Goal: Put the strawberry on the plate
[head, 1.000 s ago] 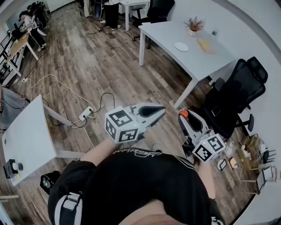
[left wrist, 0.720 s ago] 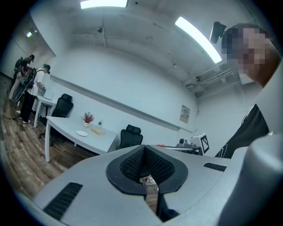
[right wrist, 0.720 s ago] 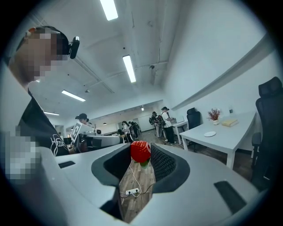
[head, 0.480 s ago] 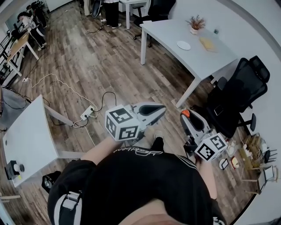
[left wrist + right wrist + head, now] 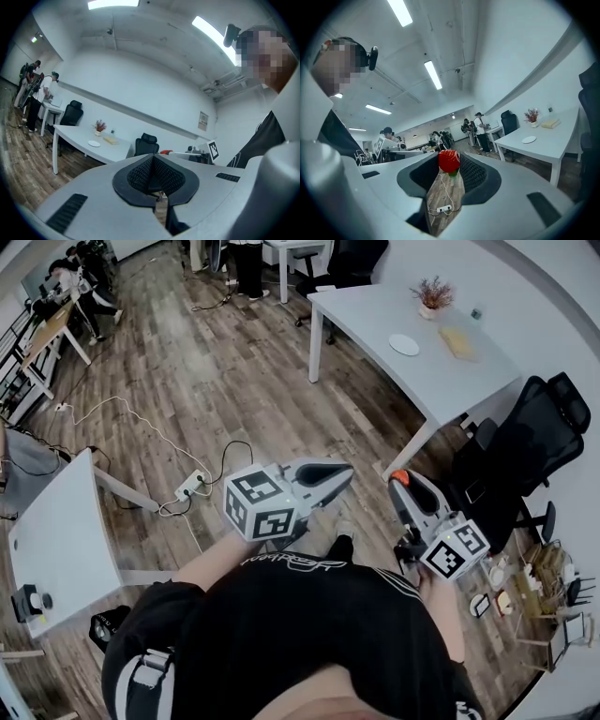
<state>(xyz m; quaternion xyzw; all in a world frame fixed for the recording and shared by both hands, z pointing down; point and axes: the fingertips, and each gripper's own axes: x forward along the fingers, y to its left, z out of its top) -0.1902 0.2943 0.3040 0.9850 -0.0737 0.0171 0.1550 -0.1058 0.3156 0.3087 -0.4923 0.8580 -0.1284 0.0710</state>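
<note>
A small red strawberry point(image 5: 449, 161) sits at the tips of my right gripper point(image 5: 449, 163), which is shut on it; it also shows in the head view as strawberry point(image 5: 399, 476) at the right gripper point(image 5: 401, 482). The white plate point(image 5: 404, 344) lies on the long white table point(image 5: 375, 320) far ahead, and appears as plate point(image 5: 528, 139) and plate point(image 5: 94, 144) in the gripper views. My left gripper point(image 5: 345, 472) is held level beside the right one, over the wooden floor. Its pads point(image 5: 152, 161) meet with nothing between them.
A potted plant point(image 5: 433, 294) and a tan block point(image 5: 459, 341) share the table with the plate. Black office chairs point(image 5: 525, 437) stand to the right. A power strip with cables point(image 5: 192, 486) lies on the floor. Another white table point(image 5: 56, 531) is at the left.
The person has stepped toward the long white table, carrying both grippers along. The strawberry stays in the right gripper, and a foot now shows below the grippers.
</note>
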